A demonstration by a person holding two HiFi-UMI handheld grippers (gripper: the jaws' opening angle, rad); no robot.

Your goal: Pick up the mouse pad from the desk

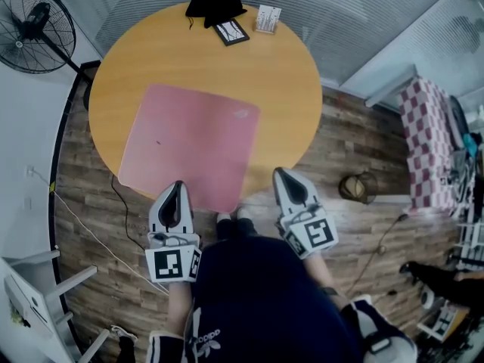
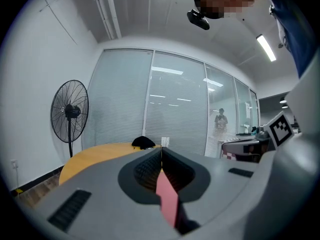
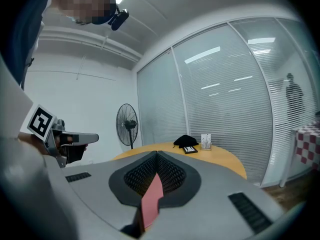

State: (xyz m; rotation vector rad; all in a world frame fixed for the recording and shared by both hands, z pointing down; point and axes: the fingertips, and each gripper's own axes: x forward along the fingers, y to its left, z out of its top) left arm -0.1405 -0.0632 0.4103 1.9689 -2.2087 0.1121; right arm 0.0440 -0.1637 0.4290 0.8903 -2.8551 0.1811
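A pink mouse pad (image 1: 189, 142) lies flat on the round wooden table (image 1: 287, 74), its near corner reaching the table's near edge. My left gripper (image 1: 178, 185) is at the pad's near edge, its tip over the pad's border; its jaws are shut (image 2: 161, 151) and the pad is not lifted. My right gripper (image 1: 278, 172) hovers at the table's near edge, right of the pad and clear of it, with its jaws also shut (image 3: 156, 156). In both gripper views a pink sliver shows in the slit below the closed pads.
At the table's far side lie a black cloth (image 1: 215, 6), a small dark-framed card (image 1: 231, 32) and a white holder (image 1: 268, 18). A floor fan (image 1: 34, 29) stands far left. On the floor to the right are a round basket (image 1: 357, 187) and a checked cloth (image 1: 429, 142).
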